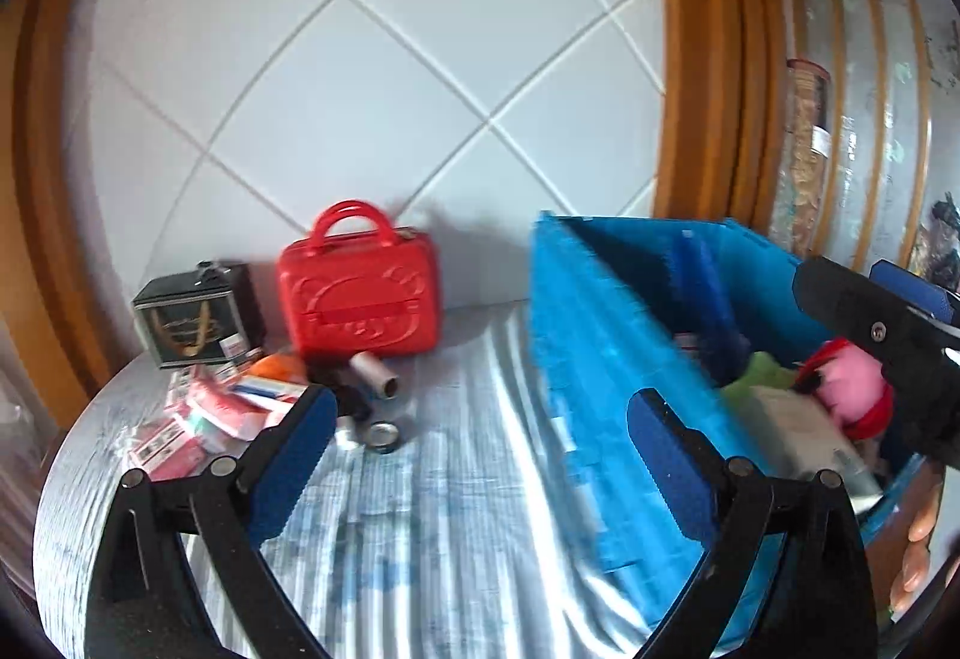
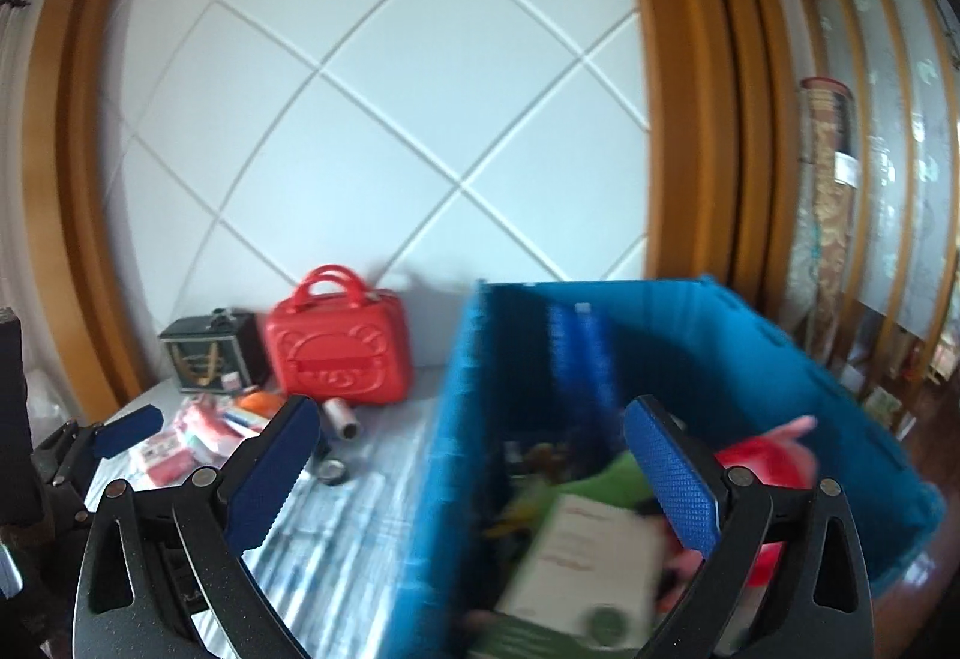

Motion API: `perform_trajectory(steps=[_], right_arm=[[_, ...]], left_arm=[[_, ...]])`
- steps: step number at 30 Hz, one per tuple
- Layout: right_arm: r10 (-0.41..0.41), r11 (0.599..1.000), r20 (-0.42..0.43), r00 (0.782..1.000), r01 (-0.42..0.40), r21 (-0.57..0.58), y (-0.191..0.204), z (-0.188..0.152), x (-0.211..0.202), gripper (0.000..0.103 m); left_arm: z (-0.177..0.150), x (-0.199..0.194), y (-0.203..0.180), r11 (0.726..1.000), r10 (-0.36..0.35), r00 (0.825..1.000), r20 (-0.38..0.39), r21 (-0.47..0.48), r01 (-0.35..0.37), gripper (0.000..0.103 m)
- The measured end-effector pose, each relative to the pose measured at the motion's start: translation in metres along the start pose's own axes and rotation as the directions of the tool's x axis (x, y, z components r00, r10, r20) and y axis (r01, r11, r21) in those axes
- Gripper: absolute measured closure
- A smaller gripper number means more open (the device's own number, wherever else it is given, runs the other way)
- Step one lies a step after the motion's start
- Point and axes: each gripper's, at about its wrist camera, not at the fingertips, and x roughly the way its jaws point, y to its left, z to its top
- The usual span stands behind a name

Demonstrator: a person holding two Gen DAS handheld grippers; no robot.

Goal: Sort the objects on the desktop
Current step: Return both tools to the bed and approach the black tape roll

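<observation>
My left gripper (image 1: 480, 455) is open and empty above the silvery tablecloth (image 1: 432, 509), just left of the blue crate (image 1: 600, 359). In the crate lie a pink and red plush toy (image 1: 852, 389), a green item and a pale box. My right gripper (image 2: 474, 470) is also open and empty, hanging over the crate's (image 2: 750, 359) left wall and a green and white box (image 2: 576, 557). One finger (image 1: 864, 323) of the right gripper reaches over the crate in the left wrist view. The pictures are blurred by motion.
At the back left stand a red handbag (image 1: 360, 299) and a black box (image 1: 198, 317). In front of them lie pink packets (image 1: 204, 419), a small cylinder (image 1: 378, 377) and a tape roll (image 1: 384, 434). A person's fingers (image 1: 918, 539) show at the crate's near right corner.
</observation>
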Motion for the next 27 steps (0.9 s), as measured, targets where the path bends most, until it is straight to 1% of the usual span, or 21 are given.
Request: perform_trajectory(steps=[2,5,6,8,10,12,14,16,18,20,21,23,25,27], right_arm=[[0.025,1.000,-0.019,1.000,-0.026,-0.016,0.038,-0.002,0.017,0.000],[0.052,0.998,-0.055,0.997,-0.052,-0.016,0.091,-0.008,0.043,0.000],[0.064,0.998,-0.075,0.995,-0.065,-0.012,0.109,-0.010,0.053,0.000],[0.087,0.996,-0.115,0.989,-0.088,-0.007,0.145,-0.014,0.075,0.000],[0.101,0.995,-0.154,0.983,-0.101,0.007,0.177,-0.024,0.095,0.000],[0.108,0.994,-0.201,0.974,-0.108,0.014,0.201,-0.034,0.113,0.000],[0.103,0.995,-0.258,0.961,-0.103,0.013,0.220,-0.046,0.134,0.000],[0.089,0.996,-0.308,0.947,-0.091,0.008,0.232,-0.056,0.154,0.000],[0.070,0.997,-0.349,0.935,-0.074,0.003,0.237,-0.065,0.172,0.000],[0.049,0.999,-0.398,0.916,-0.052,0.004,0.238,-0.074,0.194,0.000],[0.044,0.999,-0.423,0.905,-0.046,0.006,0.237,-0.078,0.205,0.000],[0.035,0.999,-0.465,0.884,-0.035,0.009,0.234,-0.087,0.229,0.000],[0.029,1.000,-0.504,0.863,-0.029,0.008,0.231,-0.097,0.254,0.000],[0.022,1.000,-0.542,0.840,-0.025,0.002,0.228,-0.105,0.278,0.000]], left_arm=[[-0.007,0.003,0.042,1.000,0.019,1.000,-0.007,-0.015,-0.019,0.004],[-0.020,0.011,0.108,0.998,0.055,0.997,-0.053,-0.028,-0.057,0.004],[-0.025,0.016,0.135,0.997,0.068,0.995,-0.073,-0.036,-0.071,0.004],[-0.035,0.023,0.175,0.995,0.089,0.990,-0.108,-0.041,-0.094,0.004],[-0.045,0.032,0.220,0.991,0.123,0.981,-0.148,-0.037,-0.129,0.004],[-0.057,0.044,0.261,0.987,0.147,0.970,-0.192,-0.034,-0.156,0.004],[-0.067,0.053,0.293,0.983,0.166,0.959,-0.229,-0.036,-0.179,0.004],[-0.078,0.068,0.329,0.979,0.179,0.947,-0.266,-0.044,-0.198,0.004],[-0.088,0.086,0.362,0.975,0.188,0.931,-0.314,-0.058,-0.216,0.004],[-0.095,0.104,0.385,0.974,0.175,0.921,-0.348,-0.079,-0.214,0.004],[-0.100,0.118,0.399,0.973,0.168,0.912,-0.374,-0.087,-0.216,0.004],[-0.105,0.139,0.414,0.973,0.158,0.902,-0.402,-0.092,-0.212,0.004],[-0.111,0.169,0.427,0.972,0.158,0.880,-0.448,-0.089,-0.220,0.004],[-0.116,0.196,0.436,0.975,0.142,0.861,-0.488,-0.080,-0.206,0.004]])
